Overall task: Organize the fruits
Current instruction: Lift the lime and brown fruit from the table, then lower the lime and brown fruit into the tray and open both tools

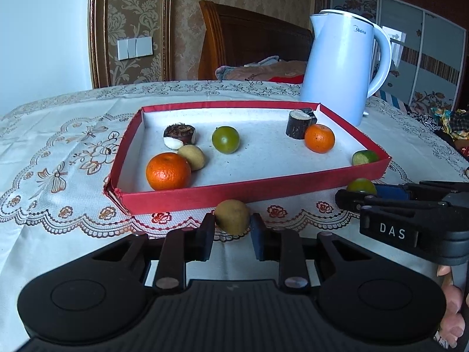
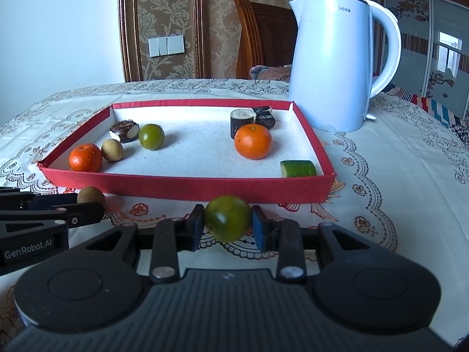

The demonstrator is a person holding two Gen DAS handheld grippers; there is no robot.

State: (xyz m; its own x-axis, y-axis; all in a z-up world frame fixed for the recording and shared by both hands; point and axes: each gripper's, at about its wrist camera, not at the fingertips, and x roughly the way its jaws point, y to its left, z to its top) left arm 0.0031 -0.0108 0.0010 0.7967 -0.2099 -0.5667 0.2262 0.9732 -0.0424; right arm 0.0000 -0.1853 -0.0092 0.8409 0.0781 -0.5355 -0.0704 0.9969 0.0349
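left gripper (image 1: 232,236): clenched on a tan longan-like fruit (image 1: 232,217), held just in front of the red tray's (image 1: 205,198) near wall, outside it.
right gripper (image 2: 227,230): clenched on a green citrus (image 2: 227,218), also held just in front of the tray's near wall, to the right of the left gripper.
tray contents: two oranges, near-left corner (image 2: 85,157) and right of centre (image 2: 253,141); a second tan fruit (image 2: 112,150) beside the left orange; a second green citrus (image 2: 151,136) behind it; a cut green piece (image 2: 298,169) in the near-right corner; dark cane-like chunks at back-left (image 2: 124,130) and back-right (image 2: 243,120).
kettle (image 2: 334,58): stands on the desk (image 2: 395,182) just behind the tray's back-right corner; not part of the job.
step (judged): both fruits grasped, transfer into the tray pending.
next move (judged): each fruit must be lifted over the near wall and set on bare white floor, ideally tan beside tan and green beside green.
risk: round fruits may roll on release, so a low release is advised.
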